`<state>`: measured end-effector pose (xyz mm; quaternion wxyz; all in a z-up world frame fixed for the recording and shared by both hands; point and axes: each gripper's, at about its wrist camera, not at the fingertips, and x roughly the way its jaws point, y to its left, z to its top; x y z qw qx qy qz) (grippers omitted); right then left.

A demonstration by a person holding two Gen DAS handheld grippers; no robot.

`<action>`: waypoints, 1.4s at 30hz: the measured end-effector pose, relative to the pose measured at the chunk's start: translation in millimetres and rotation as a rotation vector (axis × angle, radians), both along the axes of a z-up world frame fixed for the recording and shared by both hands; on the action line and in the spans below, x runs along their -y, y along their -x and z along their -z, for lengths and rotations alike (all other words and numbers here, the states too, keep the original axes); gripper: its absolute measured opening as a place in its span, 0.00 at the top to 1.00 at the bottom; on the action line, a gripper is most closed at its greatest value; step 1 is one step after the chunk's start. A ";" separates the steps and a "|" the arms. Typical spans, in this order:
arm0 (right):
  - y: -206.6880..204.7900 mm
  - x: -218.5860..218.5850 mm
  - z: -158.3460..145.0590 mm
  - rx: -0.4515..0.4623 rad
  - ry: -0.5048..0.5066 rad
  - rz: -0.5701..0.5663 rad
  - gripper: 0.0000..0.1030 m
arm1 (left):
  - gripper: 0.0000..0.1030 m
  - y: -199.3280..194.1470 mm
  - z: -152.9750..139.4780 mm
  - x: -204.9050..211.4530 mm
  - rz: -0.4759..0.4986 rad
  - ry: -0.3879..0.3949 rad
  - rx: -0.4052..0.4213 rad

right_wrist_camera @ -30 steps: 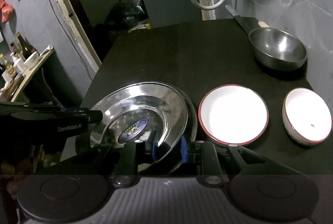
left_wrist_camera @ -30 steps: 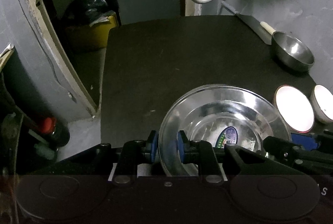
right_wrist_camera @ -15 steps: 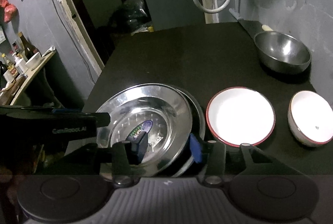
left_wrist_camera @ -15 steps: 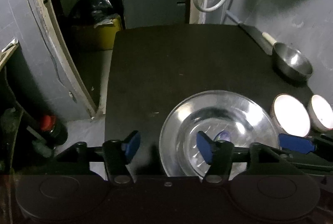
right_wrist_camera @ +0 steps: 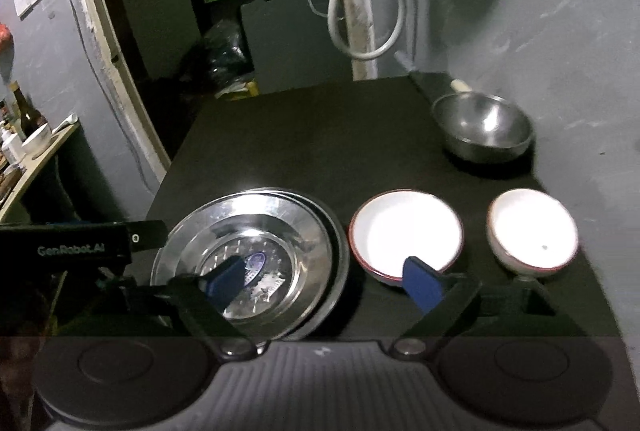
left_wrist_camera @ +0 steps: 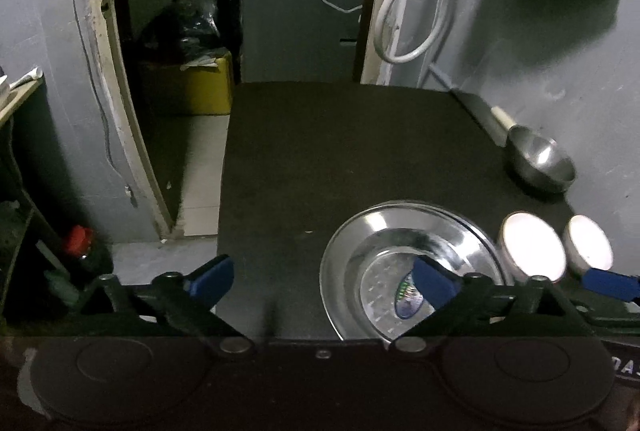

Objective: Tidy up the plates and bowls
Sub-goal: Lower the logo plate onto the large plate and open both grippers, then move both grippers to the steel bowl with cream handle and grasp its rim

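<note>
While both tools (left_wrist_camera: pixel 324 281) (right_wrist_camera: pixel 326 281) spread, empty, steel plates (right_wrist_camera: pixel 256 255) rest on black table (left_wrist_camera: pixel 340 159); grey walls.

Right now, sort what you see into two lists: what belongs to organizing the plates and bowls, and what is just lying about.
Belongs to the job:
- stacked steel plates
- white red-rimmed plate
- small white bowl
- steel bowl
- left tongs and right tongs, both open

Just lying about:
- white hose
- yellow bin
- red-capped bottle
</note>
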<state>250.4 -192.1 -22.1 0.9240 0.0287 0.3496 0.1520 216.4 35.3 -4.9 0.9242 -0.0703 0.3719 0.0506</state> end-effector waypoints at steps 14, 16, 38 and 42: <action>60.8 28.9 -33.5 0.069 0.029 0.118 0.00 | 0.01 34.7 -31.6 19.6 0.085 0.083 0.180; 61.4 34.4 -34.0 0.062 0.031 0.134 0.00 | 0.01 31.7 -36.1 24.0 0.099 0.078 0.190; -59.2 116.2 -7.6 0.046 -0.112 0.220 0.00 | 0.01 -119.0 -62.4 82.1 0.106 -0.014 0.167; -100.9 122.2 7.1 0.025 -0.166 0.220 0.00 | 0.01 -158.3 -47.4 102.8 0.145 -0.031 0.138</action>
